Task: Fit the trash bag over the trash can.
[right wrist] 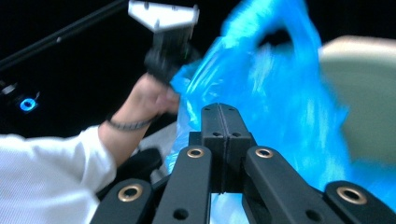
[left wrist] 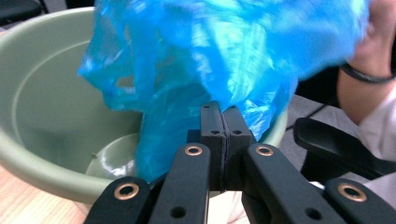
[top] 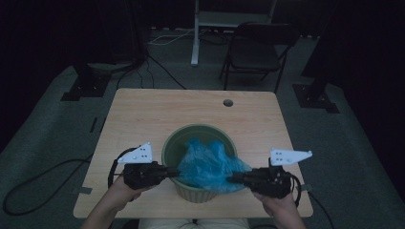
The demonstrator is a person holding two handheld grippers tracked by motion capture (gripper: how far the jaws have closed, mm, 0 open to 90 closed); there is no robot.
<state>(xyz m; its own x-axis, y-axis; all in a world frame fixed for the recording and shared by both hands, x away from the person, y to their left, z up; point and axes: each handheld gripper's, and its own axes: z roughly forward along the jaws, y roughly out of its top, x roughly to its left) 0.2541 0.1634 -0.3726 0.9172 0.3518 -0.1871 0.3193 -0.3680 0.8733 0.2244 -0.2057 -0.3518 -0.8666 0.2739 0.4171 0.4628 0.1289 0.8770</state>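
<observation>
A crinkled, translucent bright blue plastic bag (top: 208, 164) shows lighter, almost white glints along its folds. The round ribbed plastic tub (top: 198, 138) is a muted sage green inside and out. The left two-jaw gripper (top: 177, 171) and the right two-jaw gripper (top: 229, 179) are matte black, with brass-coloured rivets on their linkages and pale grey three-cornered plates dotted with dark holes. The rectangular wooden table (top: 143, 114) is light tan with a faint grain. The sleeve (right wrist: 51, 172) is white, and the folding chair (top: 258, 47) at the far side is black.
</observation>
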